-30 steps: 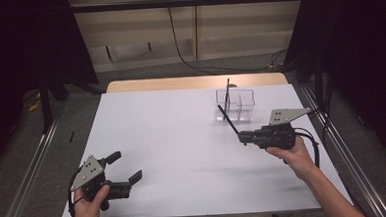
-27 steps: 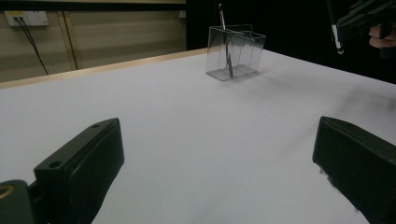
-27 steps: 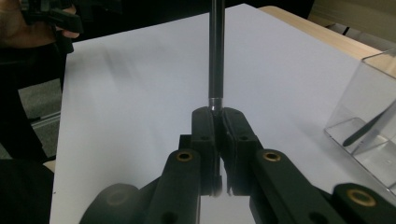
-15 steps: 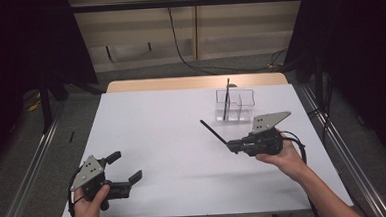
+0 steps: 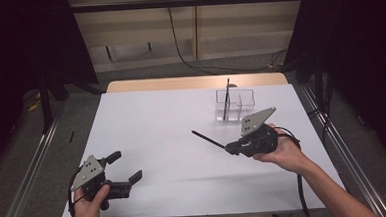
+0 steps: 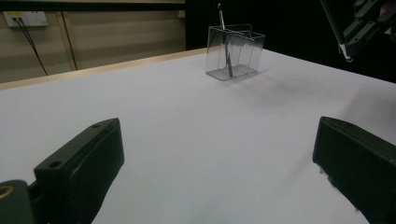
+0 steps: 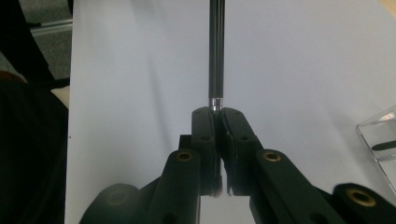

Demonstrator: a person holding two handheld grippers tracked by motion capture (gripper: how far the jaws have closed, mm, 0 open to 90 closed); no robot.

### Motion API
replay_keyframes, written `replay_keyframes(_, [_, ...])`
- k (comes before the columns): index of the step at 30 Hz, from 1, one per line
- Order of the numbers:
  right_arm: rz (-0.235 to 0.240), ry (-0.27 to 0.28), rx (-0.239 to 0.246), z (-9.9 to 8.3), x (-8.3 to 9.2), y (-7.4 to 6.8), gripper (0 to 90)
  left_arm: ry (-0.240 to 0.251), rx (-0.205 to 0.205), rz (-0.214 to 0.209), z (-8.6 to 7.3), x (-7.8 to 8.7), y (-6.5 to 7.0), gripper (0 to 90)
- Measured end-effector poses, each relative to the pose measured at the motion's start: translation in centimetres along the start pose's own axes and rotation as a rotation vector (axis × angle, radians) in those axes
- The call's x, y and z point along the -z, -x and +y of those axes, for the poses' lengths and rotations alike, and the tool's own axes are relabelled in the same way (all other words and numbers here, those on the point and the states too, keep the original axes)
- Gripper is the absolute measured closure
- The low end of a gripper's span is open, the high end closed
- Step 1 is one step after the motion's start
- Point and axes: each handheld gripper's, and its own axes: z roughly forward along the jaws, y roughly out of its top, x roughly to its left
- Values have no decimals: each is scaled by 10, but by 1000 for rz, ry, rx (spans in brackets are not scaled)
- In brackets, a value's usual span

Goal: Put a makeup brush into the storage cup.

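From the high view I see my right gripper (image 5: 231, 149) clamped on one end of a thin black pen (image 5: 207, 139), which sticks out toward the left and away from me, above the white bench (image 5: 172, 124). The clear holder (image 5: 237, 104) stands near the far right of the bench, just beyond that gripper, with a second pen (image 5: 226, 99) upright in its left compartment. My left gripper (image 5: 127, 167) sits low at the near left corner, jaws spread wide with nothing between them, well apart from the rest. In the left gripper view I look across the bench between my two black jaws, which stand far apart; the holder (image 6: 239, 52) is ahead, slightly right of centre, its pen (image 6: 224, 43) leaning inside, and the other gripper (image 6: 345, 46) hangs at the top right with a pen (image 6: 330, 15) rising from its tip. In the right gripper view my jaws are pressed together on the pen (image 7: 216, 56) just below its silver ring, the shaft running straight up the frame over the bench; a corner of the holder (image 7: 380, 140) shows at the right edge.
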Motion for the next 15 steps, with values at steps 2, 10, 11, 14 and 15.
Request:
replay_keyframes(2, [7, -22, 17, 4, -1, -1, 840, 0, 0, 0, 0, 0, 0, 22])
replay_keyframes(10, [44, -165, 83, 15, -11, -5, 840, 0, 0, -2, 0, 0, 0, 22])
replay_keyframes(11, [60, -181, 88, 16, -12, -5, 840, 0, 0, -2, 0, 0, 0, 22])
replay_keyframes(14, [68, -224, 99, 19, -15, -3, 839, 5, 3, -5, 0, 0, 0, 22])
replay_keyframes(15, [66, -247, 103, 20, -17, -3, 840, 4, 3, -4, 0, 0, 0, 22])
